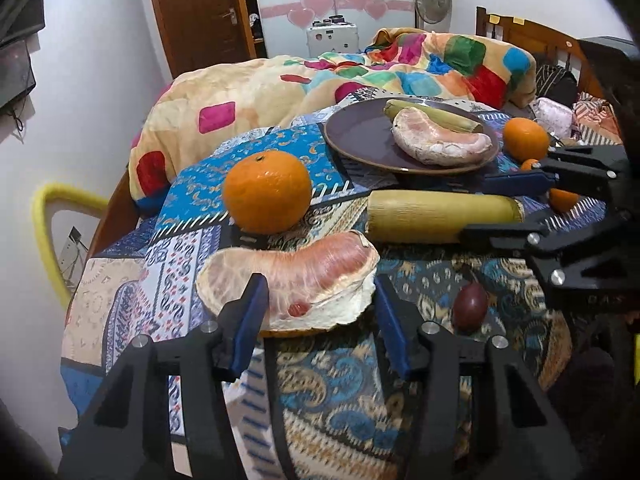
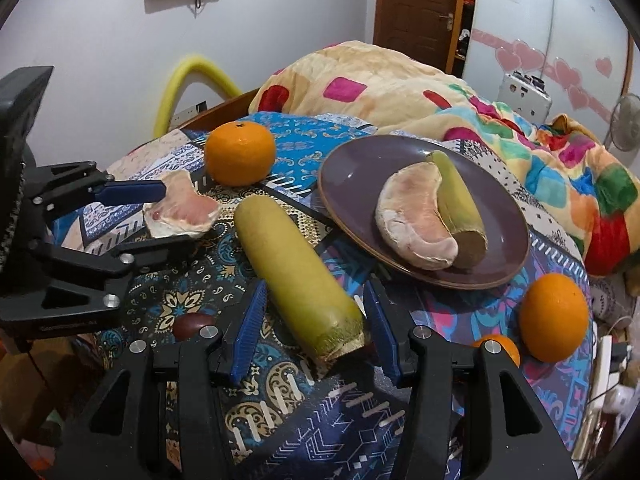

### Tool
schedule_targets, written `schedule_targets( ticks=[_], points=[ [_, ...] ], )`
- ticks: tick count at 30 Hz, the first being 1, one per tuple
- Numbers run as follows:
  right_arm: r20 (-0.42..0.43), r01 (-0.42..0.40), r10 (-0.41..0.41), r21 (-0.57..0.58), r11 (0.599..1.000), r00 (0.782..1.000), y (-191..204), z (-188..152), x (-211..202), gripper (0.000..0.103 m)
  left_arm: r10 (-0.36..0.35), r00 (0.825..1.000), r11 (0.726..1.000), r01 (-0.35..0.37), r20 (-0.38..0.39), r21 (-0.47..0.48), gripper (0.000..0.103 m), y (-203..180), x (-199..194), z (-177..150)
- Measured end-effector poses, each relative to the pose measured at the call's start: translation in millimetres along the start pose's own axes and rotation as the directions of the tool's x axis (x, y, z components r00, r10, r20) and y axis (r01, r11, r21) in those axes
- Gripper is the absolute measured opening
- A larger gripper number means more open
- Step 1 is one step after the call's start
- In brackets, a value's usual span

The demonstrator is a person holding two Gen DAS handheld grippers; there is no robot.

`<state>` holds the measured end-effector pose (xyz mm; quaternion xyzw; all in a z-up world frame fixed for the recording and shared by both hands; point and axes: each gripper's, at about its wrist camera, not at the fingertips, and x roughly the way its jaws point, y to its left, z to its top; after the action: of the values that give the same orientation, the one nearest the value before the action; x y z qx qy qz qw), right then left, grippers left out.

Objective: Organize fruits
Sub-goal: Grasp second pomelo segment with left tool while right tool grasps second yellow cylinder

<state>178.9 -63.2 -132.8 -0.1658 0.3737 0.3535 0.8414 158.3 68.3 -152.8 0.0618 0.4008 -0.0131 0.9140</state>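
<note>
A surface draped in a patterned blue, tan and black cloth (image 1: 328, 400) carries the fruit; behind it lies a bed under a cream quilt with coloured patches (image 1: 256, 84). Left tongs (image 1: 320, 316) — black frame, blue pads — stand part-open astride the near end of a pink peeled pomelo segment in its white pith (image 1: 296, 276); the segment rests on the cloth, and whether the pads press on it cannot be told. Right tongs (image 2: 316, 320) likewise stand part-open on either side of the cut end of a long yellow-green sugarcane-like stalk (image 2: 296, 276), which lies flat on the cloth; contact again cannot be told. Beyond both sits a round dark purple-brown plate (image 2: 360, 168), holding a second pomelo segment (image 2: 416, 224) touching a shorter yellow-green stalk piece (image 2: 460, 200). A large orange with a dark stem scar (image 1: 266, 190) lies left of the plate, just behind the nearer segment; another orange (image 2: 554, 316) lies right of it, with a small orange fruit (image 2: 500, 350) close by. A small dark red oval fruit (image 1: 470, 306) rests between the two tongs.
</note>
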Motion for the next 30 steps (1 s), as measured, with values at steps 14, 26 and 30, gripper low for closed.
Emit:
schedule_targets(
  ticks=[14, 26, 30],
  points=[
    [-0.064, -0.017, 0.015, -0.028, 0.999, 0.998, 10, -6, -1, 0.041, -0.099, 0.992, 0.992, 0.092, -0.082, -0.082, 0.035, 35, -18, -39],
    [-0.041, 0.007, -0.006, 0.019, 1.000, 0.999, 7, -18, -7, 0.036, -0.090, 0.994, 0.980, 0.078, -0.057, -0.181, 0.066, 51, -25, -30],
    [-0.038, 0.012, -0.011, 0.024, 1.000, 0.999, 4, -26, -15, 0.036, -0.143, 0.989, 0.964, 0.129, -0.045, -0.234, 0.069, 53, -21, -21]
  ],
)
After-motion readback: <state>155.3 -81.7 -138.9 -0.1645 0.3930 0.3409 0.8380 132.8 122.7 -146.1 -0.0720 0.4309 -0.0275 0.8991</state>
